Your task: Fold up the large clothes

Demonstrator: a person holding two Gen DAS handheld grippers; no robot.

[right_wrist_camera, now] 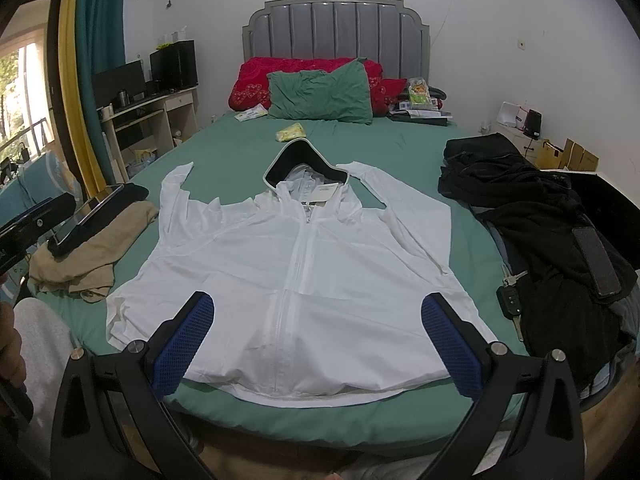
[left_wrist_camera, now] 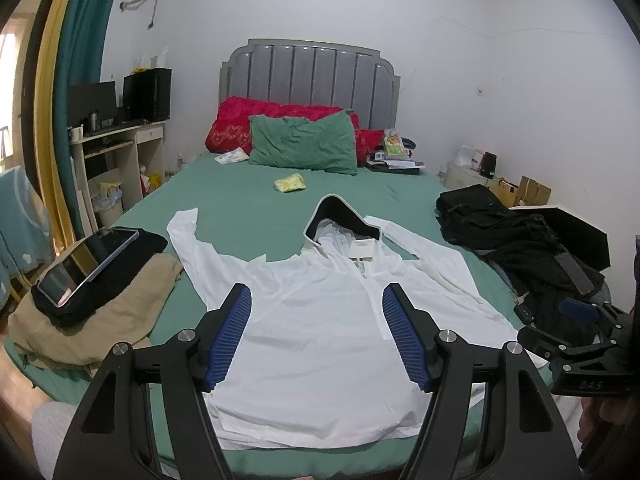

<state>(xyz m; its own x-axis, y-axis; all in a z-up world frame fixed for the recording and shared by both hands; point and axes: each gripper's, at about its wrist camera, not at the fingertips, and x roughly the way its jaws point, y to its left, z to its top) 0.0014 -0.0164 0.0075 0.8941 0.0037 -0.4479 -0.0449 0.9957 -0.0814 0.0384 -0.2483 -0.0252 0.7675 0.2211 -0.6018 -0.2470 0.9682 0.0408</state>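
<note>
Green pillow (right_wrist_camera: 320,98) at headboard (right_wrist_camera: 336,28), red cushions (right_wrist_camera: 252,80) behind. Yellow packet (right_wrist_camera: 291,132) mid-bed. Tablet (left_wrist_camera: 86,266) atop tan garment (left_wrist_camera: 100,320), bed's left edge. Black clothes pile (right_wrist_camera: 540,216) right, phone (right_wrist_camera: 596,260) on top, keys (right_wrist_camera: 510,300) beside.

Tan clothes (right_wrist_camera: 92,256) and black clothes (right_wrist_camera: 532,216) flank jacket (right_wrist_camera: 304,280).

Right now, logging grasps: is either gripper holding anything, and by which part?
Nothing: left gripper and right gripper hover open above the white zip-up hooded jacket.
</note>
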